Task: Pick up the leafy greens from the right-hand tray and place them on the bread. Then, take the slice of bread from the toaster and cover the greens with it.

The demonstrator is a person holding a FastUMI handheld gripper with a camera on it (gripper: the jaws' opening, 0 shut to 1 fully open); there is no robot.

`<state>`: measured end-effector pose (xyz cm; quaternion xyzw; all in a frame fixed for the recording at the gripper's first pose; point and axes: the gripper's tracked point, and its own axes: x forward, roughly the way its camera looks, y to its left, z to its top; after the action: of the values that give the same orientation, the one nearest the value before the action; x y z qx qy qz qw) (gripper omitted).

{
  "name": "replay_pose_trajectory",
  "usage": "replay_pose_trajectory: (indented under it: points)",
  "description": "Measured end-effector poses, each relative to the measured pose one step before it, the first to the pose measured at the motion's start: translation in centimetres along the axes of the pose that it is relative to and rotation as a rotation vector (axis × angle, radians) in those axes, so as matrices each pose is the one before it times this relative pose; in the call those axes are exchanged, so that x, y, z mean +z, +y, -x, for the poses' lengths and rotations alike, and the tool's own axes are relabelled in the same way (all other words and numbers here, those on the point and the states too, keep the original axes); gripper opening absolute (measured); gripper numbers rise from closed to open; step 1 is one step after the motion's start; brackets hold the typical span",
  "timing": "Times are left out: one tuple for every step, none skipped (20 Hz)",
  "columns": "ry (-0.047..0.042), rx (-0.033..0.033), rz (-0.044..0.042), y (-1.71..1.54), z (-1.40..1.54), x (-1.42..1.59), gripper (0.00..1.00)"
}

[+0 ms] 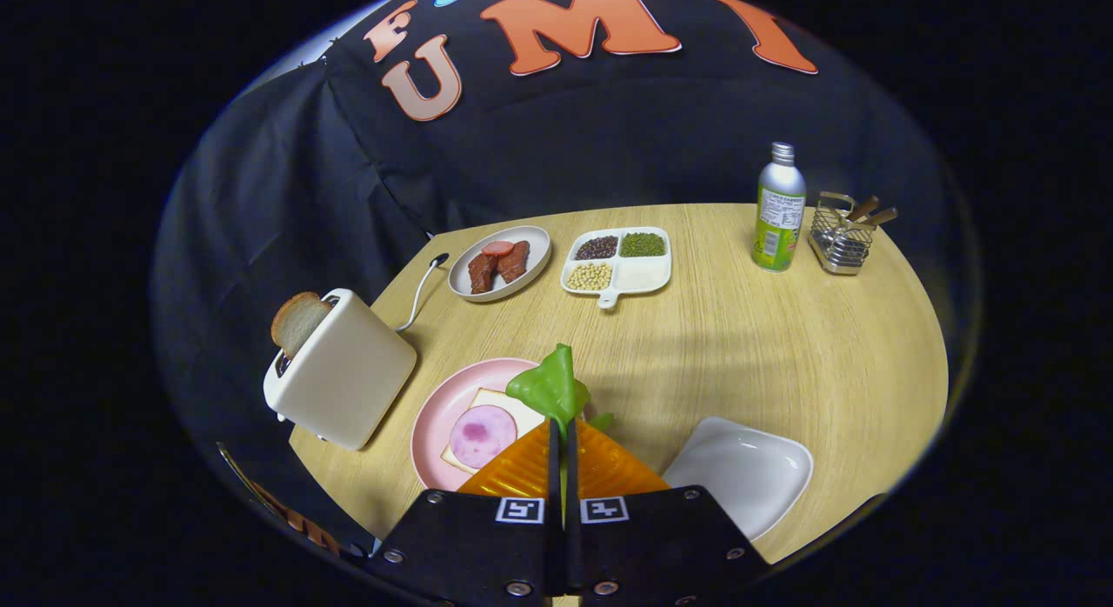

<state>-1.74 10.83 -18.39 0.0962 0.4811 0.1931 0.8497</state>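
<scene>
The gripper fingers pinch the leafy greens tight, above the pink plate with bread and ham.

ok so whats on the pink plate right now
The pink plate holds a bread slice topped with round ham. The gripper, shut on the leafy greens, covers the bread's near edge.
</scene>
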Motion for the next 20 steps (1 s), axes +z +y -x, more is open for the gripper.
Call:
replay_pose_trajectory:
  points:
    - [0.00679, 0.01155, 0.00479, 0.642, -0.468, -0.111, 0.01]
    - [0.00838, 0.01361, 0.00341, 0.632, -0.57, -0.143, 0.01]
    - [0.00978, 0.01121, 0.00048, 0.571, -0.514, -0.147, 0.01]
    - [0.00783, 0.00758, 0.00255, 0.385, -0.479, -0.048, 0.01]
    - [0.00727, 0.00025, 0.00415, 0.217, -0.325, -0.137, 0.01]
    - [0.00563, 0.00101, 0.00567, 0.271, -0.508, -0.089, 0.01]
    - [0.00688, -0.00173, 0.0088, 0.312, -0.637, -0.218, 0.01]
    - [0.01142, 0.00222, 0.00814, 0.285, -0.529, -0.298, 0.01]
    - [0.01243, 0.01043, 0.0041, 0.633, -0.316, -0.363, 0.01]
    - [0.00829, 0.00933, 0.00369, 0.534, -0.466, -0.214, 0.01]
    - [0.0052, 0.01039, 0.00394, 0.574, -0.311, -0.093, 0.01]
    - [0.00198, 0.0078, 0.0014, 0.393, -0.376, 0.028, 0.01]
    - [0.00255, 0.00253, 0.00403, 0.242, -0.316, -0.089, 0.01]
    - [0.00235, 0.00186, 0.00322, 0.236, -0.335, -0.026, 0.01]
    - [0.00849, 0.00466, 0.0025, 0.417, -0.366, -0.147, 0.01]
    - [0.0075, 0.00189, -0.00128, 0.294, -0.536, -0.228, 0.02]
    - [0.0068, 0.00124, 0.00299, 0.215, -0.265, -0.135, 0.02]
    - [0.00433, -0.00028, 0.00075, 0.222, -0.312, 0.017, 0.02]
    - [0.00305, 0.0003, 0.0009, 0.149, -0.141, -0.049, 0.02]
    - [0.00221, -0.00448, -0.00881, -0.149, 0.179, -0.029, 0.02]
